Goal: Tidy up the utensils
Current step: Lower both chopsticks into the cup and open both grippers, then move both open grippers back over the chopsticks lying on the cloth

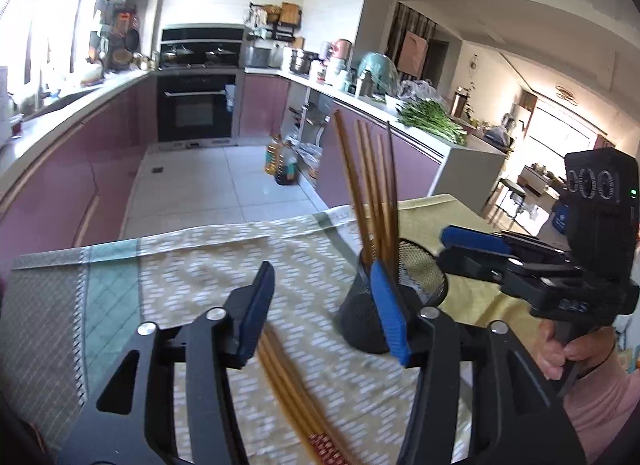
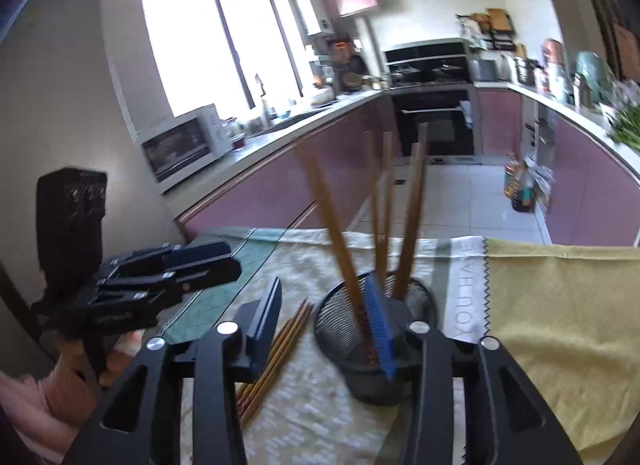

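Chopsticks (image 1: 370, 181) stand upright (leaning slightly apart) in a black mesh holder (image 1: 362, 317) on the bench (image 1: 200, 277), which is covered with a patterned cloth (image 1: 224, 257) and, toward its right edge, a yellow cloth (image 2: 560, 297). The holder sits near the far edge of the bench, about where the two cloths meet. A second bundle of chopsticks (image 1: 292, 393) lies flat on the patterned cloth, just left of the holder and nearer the front edge, apart from it.

Left claw (image 1: 324, 315): jaws parted, nothing pressed between the blue pads. It hangs over the loose bundle; from its own camera the right pad overlaps the holder's side (contact cannot be confirmed).

Right claw (image 2: 326, 327): jaws likewise parted and gripping nothing. Its right pad shows in front of the holder's mouth, its left pad above the lying bundle (image 2: 276, 353); whether either touches cannot be told. In the left wrist view this claw (image 1: 468, 249) points in from the right at rim height, held by a hand (image 1: 572, 353) in a pink sleeve.

Both pictures are motion-blurred.
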Available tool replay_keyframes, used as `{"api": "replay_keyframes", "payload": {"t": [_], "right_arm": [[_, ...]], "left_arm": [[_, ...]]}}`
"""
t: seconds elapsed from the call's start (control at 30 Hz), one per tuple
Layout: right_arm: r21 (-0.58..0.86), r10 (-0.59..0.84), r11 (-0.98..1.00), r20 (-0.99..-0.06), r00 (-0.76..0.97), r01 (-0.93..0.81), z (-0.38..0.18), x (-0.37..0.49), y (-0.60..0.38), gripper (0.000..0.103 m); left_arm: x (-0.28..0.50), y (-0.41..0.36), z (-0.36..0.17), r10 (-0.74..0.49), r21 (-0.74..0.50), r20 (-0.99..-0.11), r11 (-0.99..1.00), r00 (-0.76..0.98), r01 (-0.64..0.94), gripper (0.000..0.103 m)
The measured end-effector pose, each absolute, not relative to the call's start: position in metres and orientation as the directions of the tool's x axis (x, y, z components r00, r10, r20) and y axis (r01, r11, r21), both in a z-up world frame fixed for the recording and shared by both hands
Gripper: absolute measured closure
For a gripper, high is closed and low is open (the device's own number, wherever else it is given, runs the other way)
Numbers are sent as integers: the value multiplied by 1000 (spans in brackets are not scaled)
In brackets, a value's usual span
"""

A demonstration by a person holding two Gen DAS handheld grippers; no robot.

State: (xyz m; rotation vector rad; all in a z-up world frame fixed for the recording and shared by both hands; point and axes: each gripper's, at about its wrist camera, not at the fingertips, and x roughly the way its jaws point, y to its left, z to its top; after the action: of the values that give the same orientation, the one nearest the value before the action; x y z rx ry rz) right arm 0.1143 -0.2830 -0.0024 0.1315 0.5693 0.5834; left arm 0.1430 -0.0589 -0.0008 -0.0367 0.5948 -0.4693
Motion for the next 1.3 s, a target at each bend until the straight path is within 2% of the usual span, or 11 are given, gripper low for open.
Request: {"api": "replay_keyframes", "payload": {"t": [0.03,0.1,0.27,0.57,1.1,1.3], "right_arm": [[262,569,820,-476,671,-509,-7,106,-276,58],[262,586,805,-492,644,-532,-15,99,-267,57],[313,605,784,-579,546,-537,-54,98,-241,57],[306,551,812,-683,480,-496,-97,106,-206,57],[240,481,847,-727,490,-474,-105,107,-180,59],[207,452,859,-736,504,-468,-106,107,-177,65]], "left_arm": [[138,-53,-3,-422,-160,-530,901,735,403,46],[127,-43,-10,-394,-151,-536,915,746,374,35],[112,-28,-31,-322,-127,-573,943,753,307,26],[103,-7,-80,-277,-170,-667,961,692,220,27],[98,-9,-104,-264,-156,-724,963,638,221,39],[99,-10,-109,-270,-161,-733,961,625,226,41]]}}
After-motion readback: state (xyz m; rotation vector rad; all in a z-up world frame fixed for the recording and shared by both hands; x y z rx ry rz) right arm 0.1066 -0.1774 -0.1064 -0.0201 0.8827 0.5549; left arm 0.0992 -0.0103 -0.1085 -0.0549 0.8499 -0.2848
